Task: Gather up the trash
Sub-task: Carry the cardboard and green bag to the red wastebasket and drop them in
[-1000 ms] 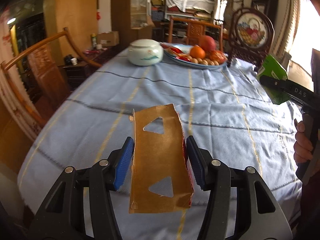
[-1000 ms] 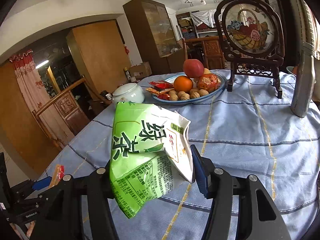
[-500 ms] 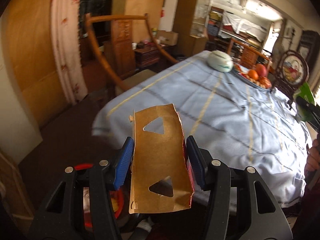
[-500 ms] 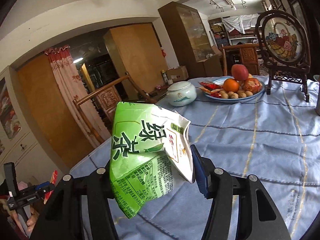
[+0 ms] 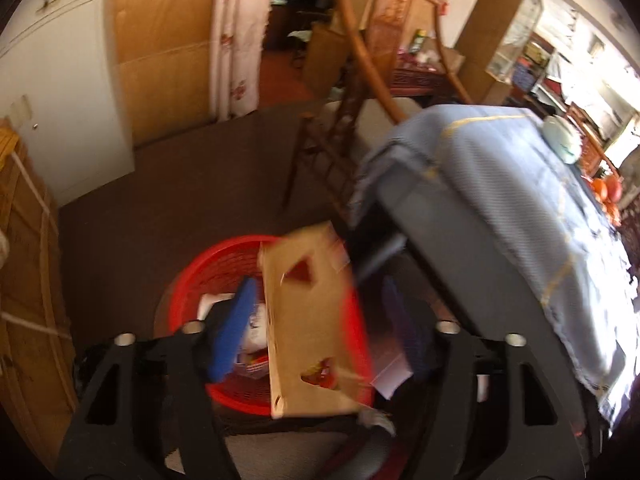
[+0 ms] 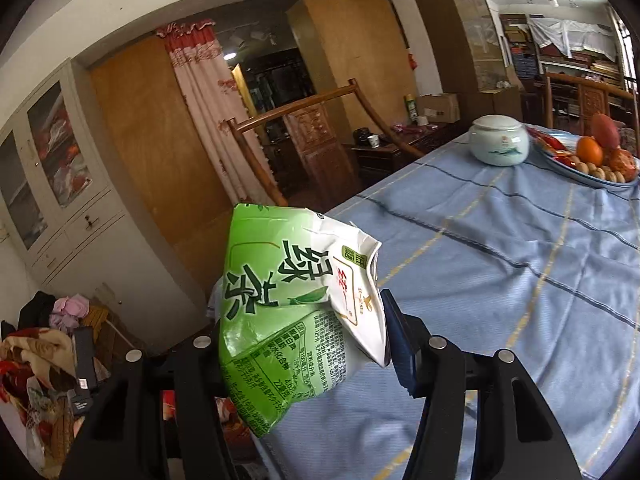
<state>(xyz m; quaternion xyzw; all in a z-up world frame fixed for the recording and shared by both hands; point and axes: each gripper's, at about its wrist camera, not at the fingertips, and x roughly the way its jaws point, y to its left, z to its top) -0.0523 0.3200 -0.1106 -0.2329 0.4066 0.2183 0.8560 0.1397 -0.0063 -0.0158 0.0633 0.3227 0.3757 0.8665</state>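
Swinging off the table since a second ago, my left tongs (image 5: 320,328) now point down over the red basket (image 5: 208,264) on the dark floor beside the table (image 5: 520,208). Their jaws are opening: the blue pads stand clear of the brown cardboard piece (image 5: 308,344), which sits loose between them, tilted, blurred, with two triangular cut-outs showing. Some white and printed scraps already lie in the basket. My right tongs (image 6: 304,344) have swung left too, past the table's edge, and they're clamped at a middling width on the green and white tea packet (image 6: 288,312), crumpled, its torn top flaring up and right. Behind on the blue cloth stand a pale lidded jar (image 6: 500,140) and a fruit plate (image 6: 592,176).
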